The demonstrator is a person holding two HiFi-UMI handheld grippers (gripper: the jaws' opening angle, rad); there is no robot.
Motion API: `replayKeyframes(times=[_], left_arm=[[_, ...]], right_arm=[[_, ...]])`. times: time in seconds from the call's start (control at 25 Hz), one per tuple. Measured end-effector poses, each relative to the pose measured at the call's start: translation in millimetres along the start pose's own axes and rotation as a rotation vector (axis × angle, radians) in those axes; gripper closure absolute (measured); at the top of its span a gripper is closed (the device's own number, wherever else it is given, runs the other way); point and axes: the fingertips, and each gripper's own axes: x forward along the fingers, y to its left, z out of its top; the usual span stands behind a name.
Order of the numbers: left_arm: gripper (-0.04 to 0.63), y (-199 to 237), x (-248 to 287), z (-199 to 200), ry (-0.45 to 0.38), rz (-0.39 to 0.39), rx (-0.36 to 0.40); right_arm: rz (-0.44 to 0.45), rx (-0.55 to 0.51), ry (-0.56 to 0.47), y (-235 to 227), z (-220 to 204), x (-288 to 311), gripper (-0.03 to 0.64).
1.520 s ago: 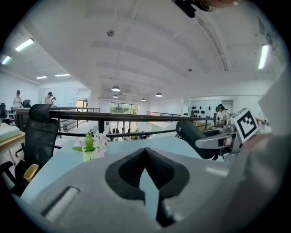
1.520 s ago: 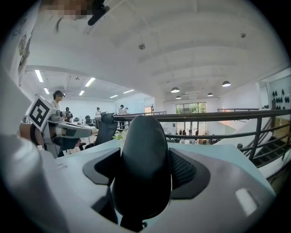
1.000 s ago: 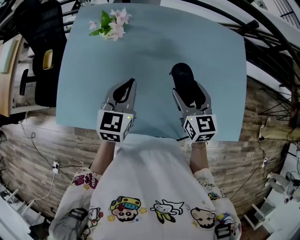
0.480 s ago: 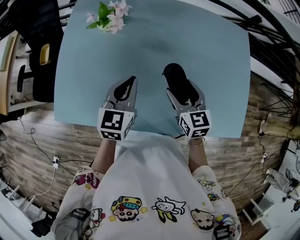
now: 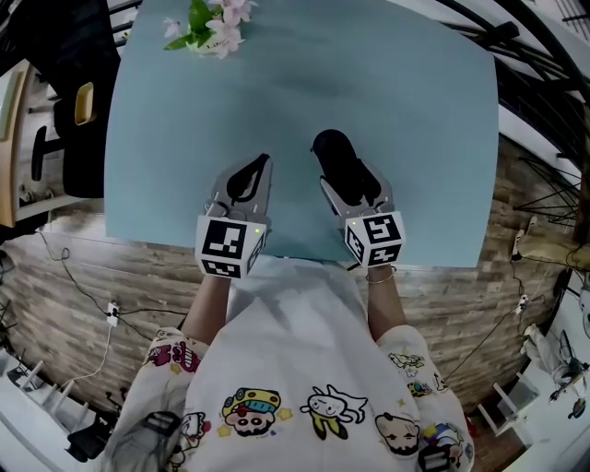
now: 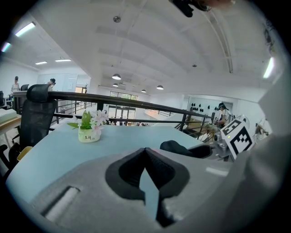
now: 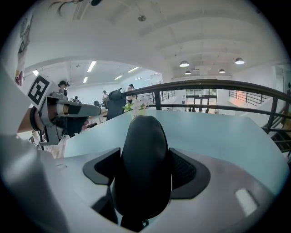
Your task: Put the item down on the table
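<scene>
I am viewing: black item [image 5: 334, 159]; pale blue table [image 5: 415, 111]; pink-and-white flowers [image 5: 224, 28]; green leaves [image 5: 197, 14]; black-and-white square-patterned cubes [image 5: 229, 247]; cartoon-printed white shirt [image 5: 295, 350]; black chair [image 5: 83, 101].

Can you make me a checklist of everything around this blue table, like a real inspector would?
Surface: light blue table, smooth, with one pot on it.
Job's things: black rounded item, held over the table's near part; cannot tell whether it touches the table.
Clutter: small flower pot at the far left corner.
Grippers: right gripper shut on the black rounded item; left gripper shut, nothing in it.
Cables: thin cable with a white plug on the floor, left of the table.
Surroundings: black office chair at the left; dark railing beyond the table.
</scene>
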Motion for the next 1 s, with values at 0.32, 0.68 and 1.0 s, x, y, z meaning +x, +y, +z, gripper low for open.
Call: replayKeyframes(times=[0.32, 0.68, 1.0], left_arm=[[0.597, -6.0, 7.9, -15.1, 0.025, -0.027, -0.01], [0.597, -7.7, 11.1, -34.7, 0.069, -0.046, -0.013], [0.597, -11.1, 12.2, -44.7, 0.088, -0.057, -0.012]], right_arm=[[0.028, 0.005, 0.07, 6.5, -28.0, 19.6, 0.278], [0.05, 0.001, 0.127, 11.1, -51.5, 32.1, 0.277], [0.068, 0.008, 0.154, 13.8, -64.8, 35.6, 0.275]])
